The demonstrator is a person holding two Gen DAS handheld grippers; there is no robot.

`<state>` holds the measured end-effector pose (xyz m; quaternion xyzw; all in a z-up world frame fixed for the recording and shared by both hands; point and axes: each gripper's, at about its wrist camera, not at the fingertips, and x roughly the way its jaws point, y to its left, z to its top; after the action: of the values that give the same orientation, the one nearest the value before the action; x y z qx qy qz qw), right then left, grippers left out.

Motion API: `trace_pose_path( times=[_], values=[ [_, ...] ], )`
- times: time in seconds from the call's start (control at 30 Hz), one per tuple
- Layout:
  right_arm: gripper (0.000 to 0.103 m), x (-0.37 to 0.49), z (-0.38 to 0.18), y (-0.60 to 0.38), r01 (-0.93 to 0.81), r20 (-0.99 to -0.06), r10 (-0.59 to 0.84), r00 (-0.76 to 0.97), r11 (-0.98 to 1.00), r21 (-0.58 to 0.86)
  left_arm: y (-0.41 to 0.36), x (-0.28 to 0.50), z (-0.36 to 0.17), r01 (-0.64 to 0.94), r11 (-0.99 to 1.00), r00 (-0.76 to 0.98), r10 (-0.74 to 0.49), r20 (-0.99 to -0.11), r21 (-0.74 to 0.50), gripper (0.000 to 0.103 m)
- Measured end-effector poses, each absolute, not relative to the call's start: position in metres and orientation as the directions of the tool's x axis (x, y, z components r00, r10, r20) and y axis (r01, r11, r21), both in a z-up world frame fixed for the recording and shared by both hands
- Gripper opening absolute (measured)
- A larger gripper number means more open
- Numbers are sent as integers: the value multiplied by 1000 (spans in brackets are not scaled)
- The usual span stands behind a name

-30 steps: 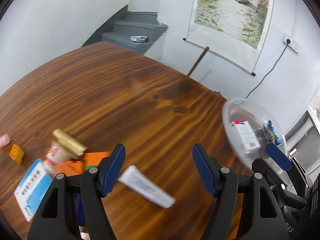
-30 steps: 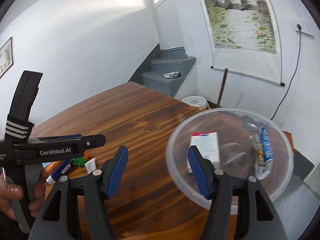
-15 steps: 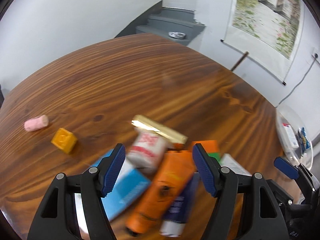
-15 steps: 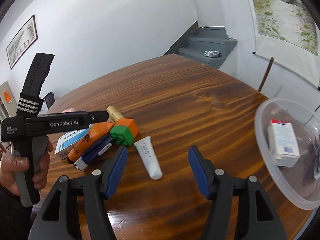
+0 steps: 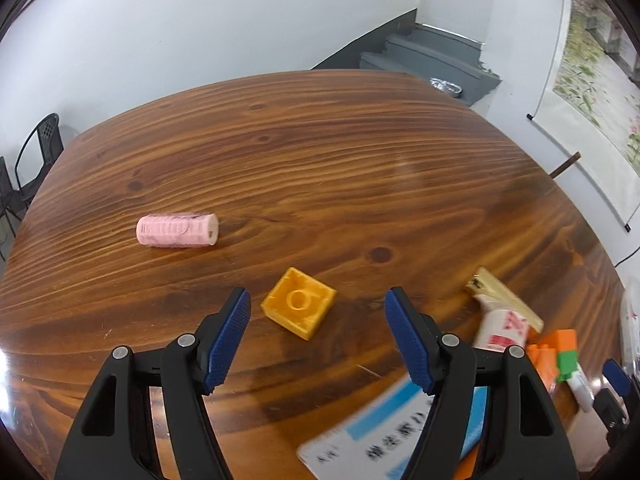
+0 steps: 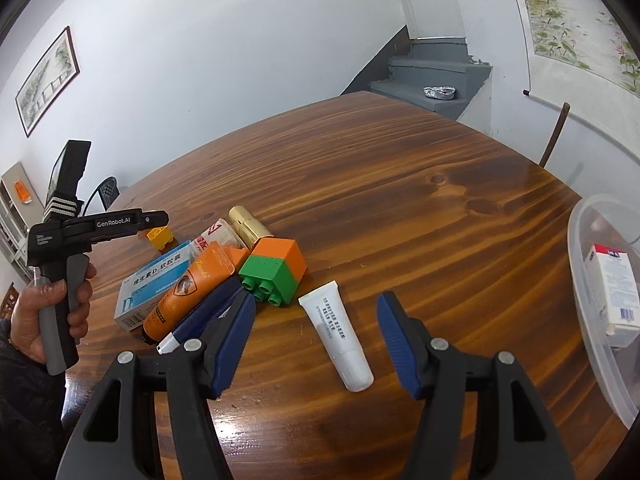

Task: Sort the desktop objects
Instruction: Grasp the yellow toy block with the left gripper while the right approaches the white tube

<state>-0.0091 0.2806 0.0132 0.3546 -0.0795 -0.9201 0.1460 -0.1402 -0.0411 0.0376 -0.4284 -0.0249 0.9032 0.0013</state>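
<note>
My left gripper (image 5: 318,338) is open and empty, just short of a yellow toy brick (image 5: 299,308) lying upside down on the wooden table (image 5: 320,160). A pink roller (image 5: 177,231) lies further left. My right gripper (image 6: 316,342) is open and empty, with a white tube (image 6: 338,332) lying between its fingers. To its left lies a pile: an orange-green brick (image 6: 274,266), an orange tube (image 6: 188,292), a dark blue tube (image 6: 200,312), a blue-white box (image 6: 154,282) and a gold cylinder (image 6: 250,224).
A clear plastic bowl (image 6: 584,320) at the right table edge holds a white box (image 6: 612,288). The left gripper's body (image 6: 64,248), held in a hand, stands left of the pile in the right wrist view. Grey stairs and a wall scroll lie behind the table.
My left gripper swung left, from the white tube across the pile to the yellow brick. My right gripper swung left from the bowl to the white tube. Both stayed open.
</note>
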Motion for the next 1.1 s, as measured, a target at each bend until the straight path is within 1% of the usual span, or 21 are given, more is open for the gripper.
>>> trace_pose_path(
  times=[0.2,0.3,0.43,0.5,0.57,0.63,0.77,1.0,1.07,1.1],
  values=[
    [68,-8,13,279,220,-635,-329,-699,-944,247,-49,-148,21,32,-999,-608,2,-794,-28,73],
    [68,-9,13,277,220,-638,-328,-697,-944,244,-46,-154,14,-6,-1000,-603,20,-798,-20,73],
    [68,-10,12,274,219,-644,-321,-695,-947,235,-38,-156,8,-49,-999,-606,12,-795,23,72],
    [68,-10,12,274,221,-646,-317,-695,-948,229,-34,-153,9,-61,-997,-624,1,-782,47,67],
    [68,-10,12,273,222,-648,-318,-692,-948,229,-30,-150,9,-74,-996,-634,4,-773,56,52],
    [68,-11,11,273,215,-655,-312,-688,-950,227,-26,-149,11,-92,-995,-635,23,-772,46,43],
    [68,-14,10,272,204,-673,-289,-681,-957,205,-20,-145,12,-101,-992,-643,6,-766,76,43],
    [68,-14,6,265,212,-712,-227,-665,-971,112,-16,-144,22,-124,-991,-663,48,-747,47,43],
    [67,-15,3,266,208,-721,-223,-656,-972,112,-12,-142,26,-133,-990,-670,57,-740,45,43],
    [66,-16,2,267,206,-725,-226,-651,-971,118,-9,-140,29,-140,-989,-673,62,-737,44,43]
  ],
)
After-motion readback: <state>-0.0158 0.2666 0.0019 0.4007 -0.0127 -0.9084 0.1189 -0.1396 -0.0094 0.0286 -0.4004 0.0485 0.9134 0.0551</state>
